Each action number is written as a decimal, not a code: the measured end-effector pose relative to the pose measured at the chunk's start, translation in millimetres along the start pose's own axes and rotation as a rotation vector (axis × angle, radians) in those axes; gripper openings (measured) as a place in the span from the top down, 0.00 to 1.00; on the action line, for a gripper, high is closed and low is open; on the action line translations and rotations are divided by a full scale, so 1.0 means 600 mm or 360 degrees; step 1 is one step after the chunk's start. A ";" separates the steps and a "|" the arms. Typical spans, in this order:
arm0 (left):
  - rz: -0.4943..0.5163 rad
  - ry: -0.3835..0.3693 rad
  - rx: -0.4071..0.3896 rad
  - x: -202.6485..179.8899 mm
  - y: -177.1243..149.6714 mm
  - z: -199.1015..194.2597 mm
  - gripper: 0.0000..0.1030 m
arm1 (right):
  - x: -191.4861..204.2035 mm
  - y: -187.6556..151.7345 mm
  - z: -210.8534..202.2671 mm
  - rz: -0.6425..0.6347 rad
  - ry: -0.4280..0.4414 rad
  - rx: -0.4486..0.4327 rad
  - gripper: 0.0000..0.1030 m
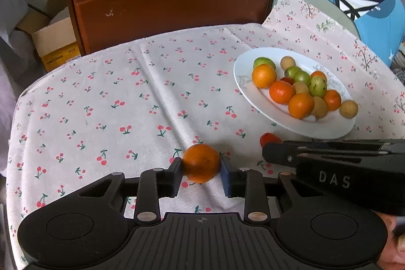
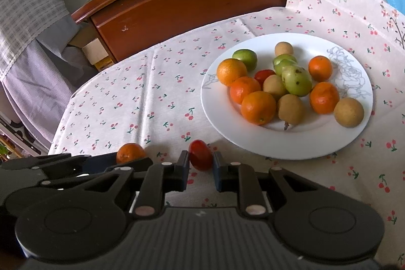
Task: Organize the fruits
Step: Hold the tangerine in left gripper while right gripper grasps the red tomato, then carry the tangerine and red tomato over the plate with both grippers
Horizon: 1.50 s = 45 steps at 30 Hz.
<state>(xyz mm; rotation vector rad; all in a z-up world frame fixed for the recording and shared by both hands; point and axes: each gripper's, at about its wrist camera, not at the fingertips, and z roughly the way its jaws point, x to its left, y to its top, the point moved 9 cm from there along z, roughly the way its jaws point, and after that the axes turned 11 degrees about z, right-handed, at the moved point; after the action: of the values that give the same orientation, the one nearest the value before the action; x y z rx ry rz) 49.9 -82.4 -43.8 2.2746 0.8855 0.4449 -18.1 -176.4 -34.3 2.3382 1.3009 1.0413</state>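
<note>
Orange mandarin [image 1: 201, 163] pinched in left gripper [image 1: 201, 170], near edge of cloth [image 1: 114, 92]; round skin may slip, roll off. Red tomato [image 2: 200, 154] pinched in right gripper [image 2: 201, 165]; squeeze may burst it. Farther right, plate [image 2: 278, 143] crowded; drop may scatter pile.

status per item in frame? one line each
left tongs: shut on the orange, just above the cloth
right tongs: shut on the small red fruit
plate: flat on the cloth, piled with mixed fruit
drawer: closed
cardboard box: flaps open
</note>
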 end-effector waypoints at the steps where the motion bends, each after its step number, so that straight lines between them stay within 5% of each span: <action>1: -0.0003 0.0006 -0.0007 0.000 0.003 -0.003 0.72 | 0.001 0.001 -0.002 -0.0003 0.0004 -0.0002 0.82; 25: -0.0149 -0.0015 -0.0193 0.000 0.078 -0.053 0.72 | -0.001 0.056 -0.066 0.0080 0.0122 -0.0134 0.81; 37: -0.0148 -0.0135 -0.0280 -0.036 0.142 -0.042 0.72 | -0.061 0.162 -0.135 0.0208 0.0087 -0.0302 0.81; 45: -0.0119 -0.0184 -0.0264 -0.061 0.170 0.001 0.72 | -0.110 0.204 -0.118 0.0322 0.0033 -0.0278 0.81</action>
<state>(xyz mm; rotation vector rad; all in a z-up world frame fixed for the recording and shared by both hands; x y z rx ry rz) 72.4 -165.6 21.9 2.0867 0.8401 0.3370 -13.3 -306.9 51.5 2.3658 0.9518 1.1898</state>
